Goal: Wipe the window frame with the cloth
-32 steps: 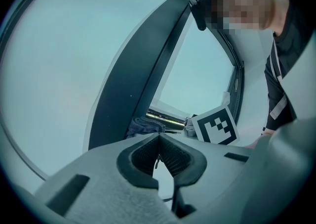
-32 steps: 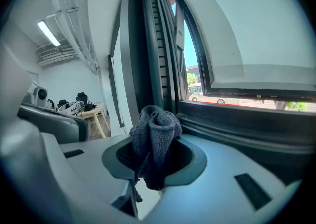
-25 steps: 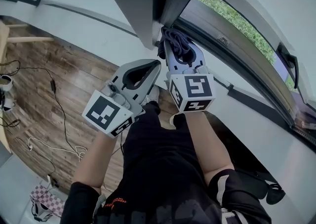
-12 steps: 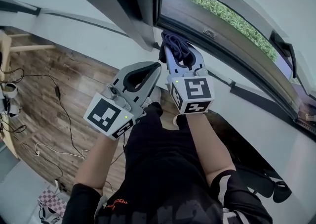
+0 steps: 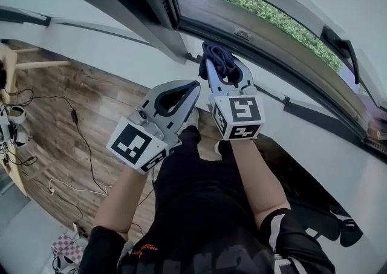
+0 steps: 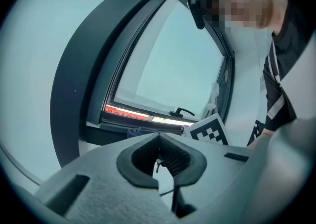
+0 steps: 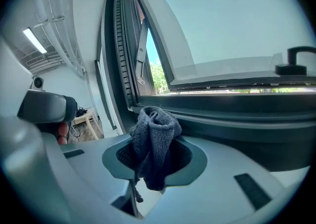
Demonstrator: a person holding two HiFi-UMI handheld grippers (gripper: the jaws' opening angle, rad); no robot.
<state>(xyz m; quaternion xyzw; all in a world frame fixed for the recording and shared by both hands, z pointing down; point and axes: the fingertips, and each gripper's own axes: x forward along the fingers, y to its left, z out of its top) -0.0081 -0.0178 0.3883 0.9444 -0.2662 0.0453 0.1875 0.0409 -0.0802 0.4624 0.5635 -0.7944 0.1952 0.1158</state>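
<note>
A dark blue-grey cloth (image 5: 219, 56) (image 7: 155, 130) sticks out bunched from my right gripper (image 5: 210, 64) (image 7: 152, 164), which is shut on it. The cloth rests against the dark lower rail of the window frame (image 5: 273, 44) (image 7: 237, 119), just right of the frame's upright post (image 5: 158, 6). My left gripper (image 5: 193, 86) (image 6: 159, 138) hangs beside and below the right one with its jaws together and nothing between them. In the left gripper view the dark frame (image 6: 81, 74) curves ahead, and a fold of the cloth (image 6: 134, 132) shows at the rail.
The window sash stands open, with its handle (image 5: 336, 39) (image 7: 296, 60) at the right and grass (image 5: 266, 6) outside. A white wall (image 5: 109, 40) runs below the frame. Cables (image 5: 66, 146) lie on the wooden floor at the left. A dark bag (image 5: 335, 227) sits low right.
The right gripper has carried the cloth a little to the right along the lower rail, away from the upright post. The left gripper has kept beside it, still shut.
</note>
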